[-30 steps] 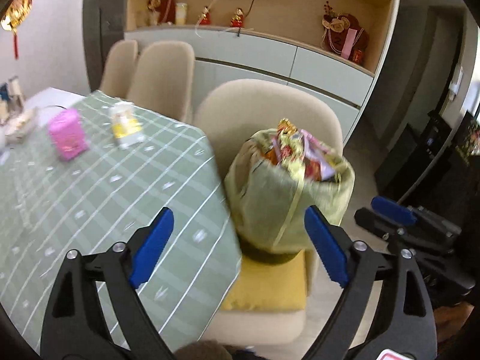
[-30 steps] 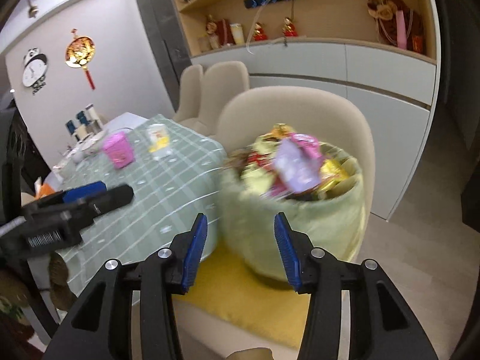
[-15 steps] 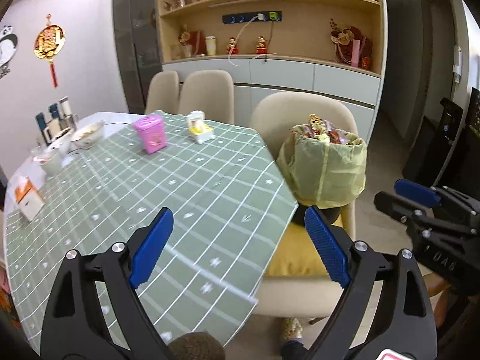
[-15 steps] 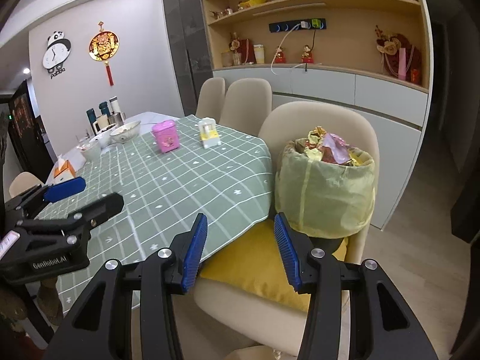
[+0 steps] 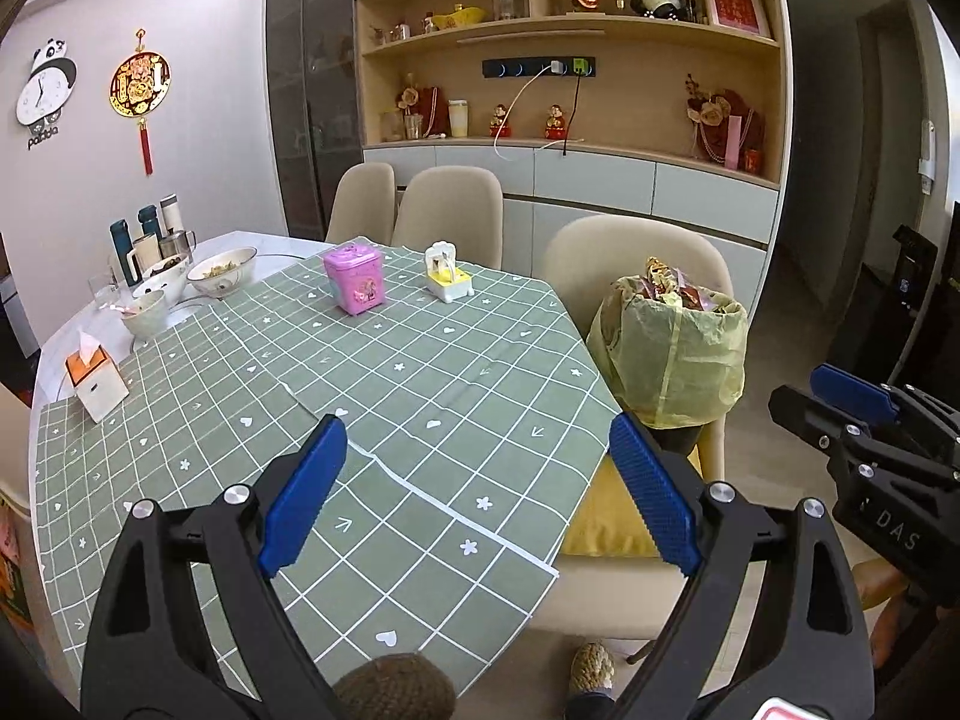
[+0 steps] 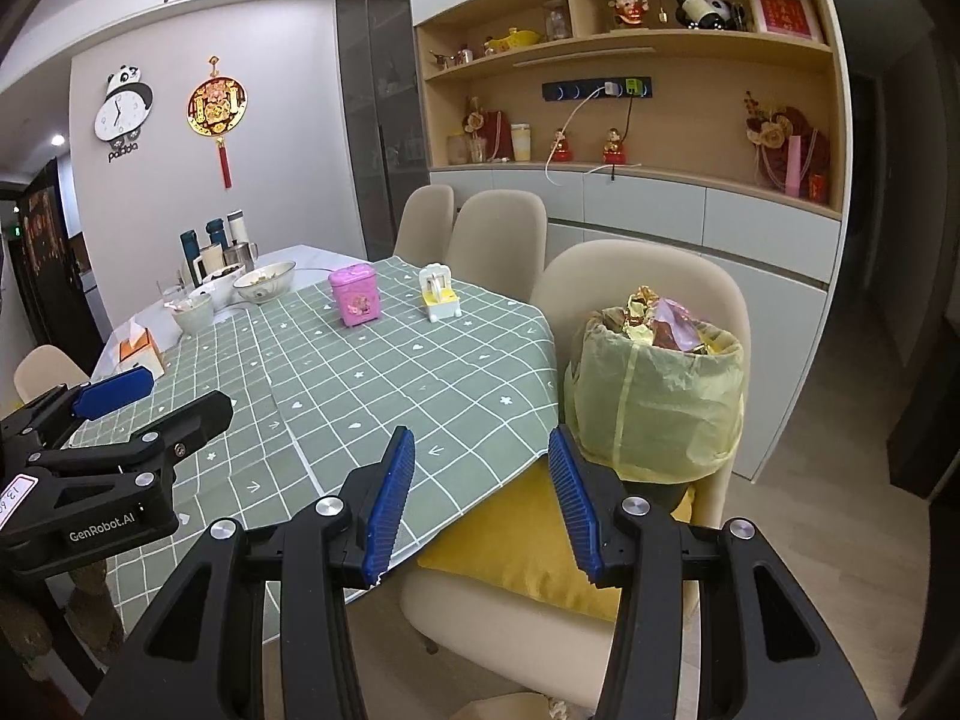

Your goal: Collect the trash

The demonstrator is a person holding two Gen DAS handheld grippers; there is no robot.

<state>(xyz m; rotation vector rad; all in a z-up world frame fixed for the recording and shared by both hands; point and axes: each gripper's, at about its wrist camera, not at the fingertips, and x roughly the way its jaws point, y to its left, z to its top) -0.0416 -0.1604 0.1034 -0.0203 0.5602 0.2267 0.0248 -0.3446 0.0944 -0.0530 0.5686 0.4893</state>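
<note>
Three chairs [image 5: 636, 252], three bowls [image 5: 222, 271], one bin [image 5: 675, 354], two toys [image 5: 354, 279]

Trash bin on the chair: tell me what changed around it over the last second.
Both tongs, left and right, drew back from the trash bin, so it and the table look farther off. Neither took hold of anything; both stayed open and empty. The bin stayed full on the chair.

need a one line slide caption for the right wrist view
Open right hand-held gripper faces a full, bag-lined trash bin on a cushioned chair beside the green checked table.
</note>
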